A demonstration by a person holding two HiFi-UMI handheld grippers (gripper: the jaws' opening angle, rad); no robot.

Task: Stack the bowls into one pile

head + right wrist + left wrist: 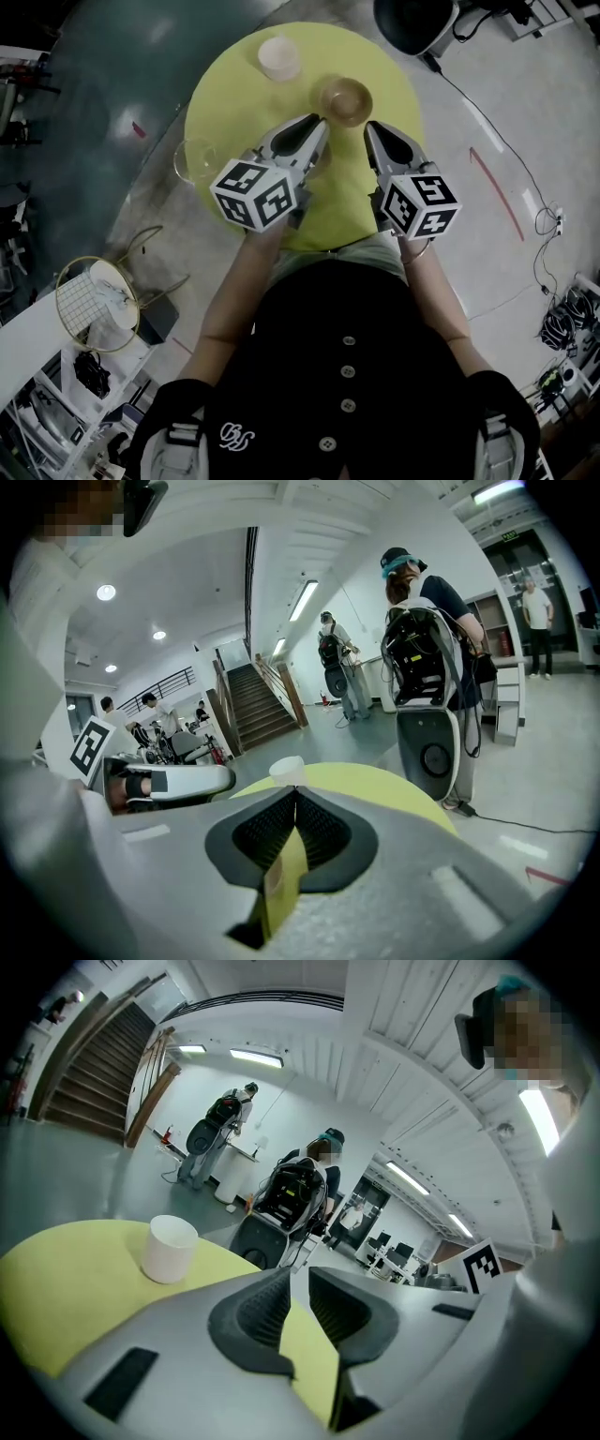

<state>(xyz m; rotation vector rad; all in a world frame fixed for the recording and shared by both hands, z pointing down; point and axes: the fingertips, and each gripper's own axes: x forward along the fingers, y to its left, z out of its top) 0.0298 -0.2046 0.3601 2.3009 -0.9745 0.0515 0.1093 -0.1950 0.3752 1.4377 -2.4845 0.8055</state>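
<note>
**Black top (347,375) nearest; left gripper (319,124) and right gripper (371,129) both empty, bowls not stacked**

Buttons run down the front of that dark top, and from it two bare forearms reach forward over a round yellow-green table (234,84). Each hand carries its tool, with the marker cubes (258,194) nearest the body and the jaws pointing away across the tabletop.

In the left gripper view, the left gripper (299,1271) has its jaws a narrow gap apart with nothing in the gap. Only the table (75,1279) and the floor show through it. The right gripper (295,789) is closed, its ribbed pads meeting at the tips, and it grips nothing.

Just beyond both sets of tips, roughly between them, sits an amber glass bowl (344,100). I cannot tell whether either tool touches it.

A clear glass bowl (192,159) sits at the table's left edge, off to the left of the left gripper.

Farthest across the table is a white bowl (279,56), left of the amber one and apart from it. From the left gripper it lies ahead and to the left of the jaws (170,1248). From the right gripper it peeks up straight over the closed tips (287,767).

Past the table, people with backpack rigs (422,658) stand on the grey floor, and a staircase (258,710) rises behind them.
</note>
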